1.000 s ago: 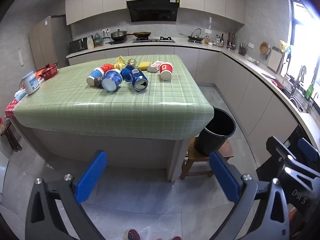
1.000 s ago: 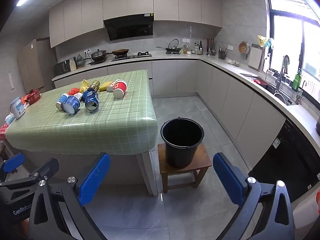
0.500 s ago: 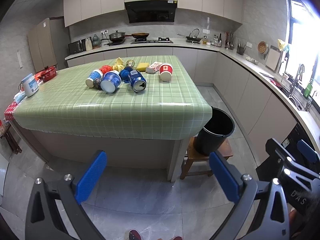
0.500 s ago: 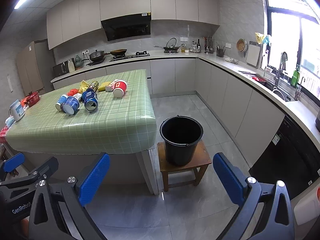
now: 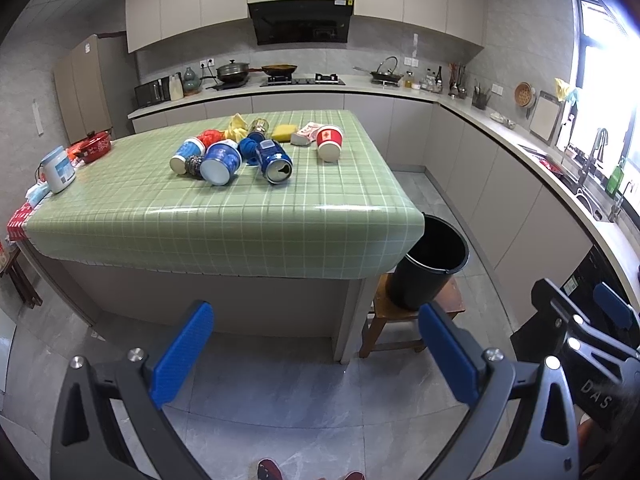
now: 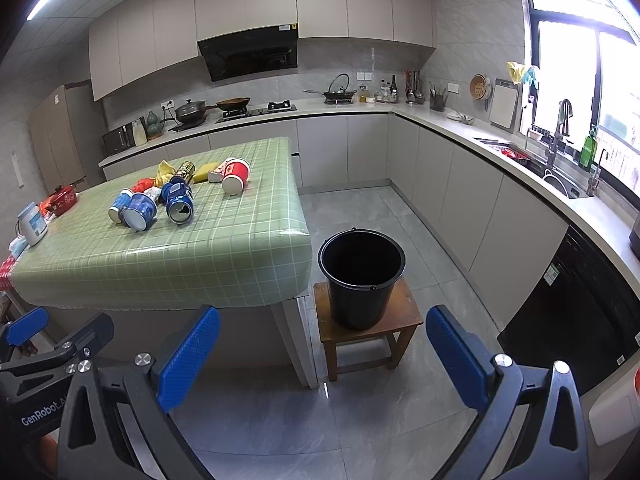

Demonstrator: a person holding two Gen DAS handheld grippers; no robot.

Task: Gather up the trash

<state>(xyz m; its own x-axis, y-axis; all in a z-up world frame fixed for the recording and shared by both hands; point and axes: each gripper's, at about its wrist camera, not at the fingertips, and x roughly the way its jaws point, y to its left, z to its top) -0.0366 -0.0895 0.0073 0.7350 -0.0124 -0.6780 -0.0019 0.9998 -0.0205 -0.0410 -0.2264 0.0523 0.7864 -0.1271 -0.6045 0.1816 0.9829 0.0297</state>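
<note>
A pile of trash lies on the green checked island (image 5: 248, 216) (image 6: 224, 248): a blue can (image 5: 275, 160) (image 6: 179, 203), blue cups (image 5: 222, 161) (image 6: 139, 210), a red paper cup (image 5: 330, 142) (image 6: 236, 174), a yellow sponge (image 5: 285, 132) and wrappers. A black bucket (image 5: 434, 268) (image 6: 362, 276) stands on a small wooden stool (image 6: 364, 332) beside the island's right end. My left gripper (image 5: 316, 354) is open and empty, low over the floor in front of the island. My right gripper (image 6: 322, 358) is also open and empty, facing the bucket.
A white appliance (image 5: 58, 168) and a red pot (image 5: 92, 146) sit at the island's left end. Grey counters with a stove, pans and a sink (image 6: 560, 180) run along the back and right walls. A shoe tip (image 5: 268, 470) shows at the bottom edge.
Both views have shifted slightly, with the island and bucket drawing a little closer. Both grippers stay open and empty.
</note>
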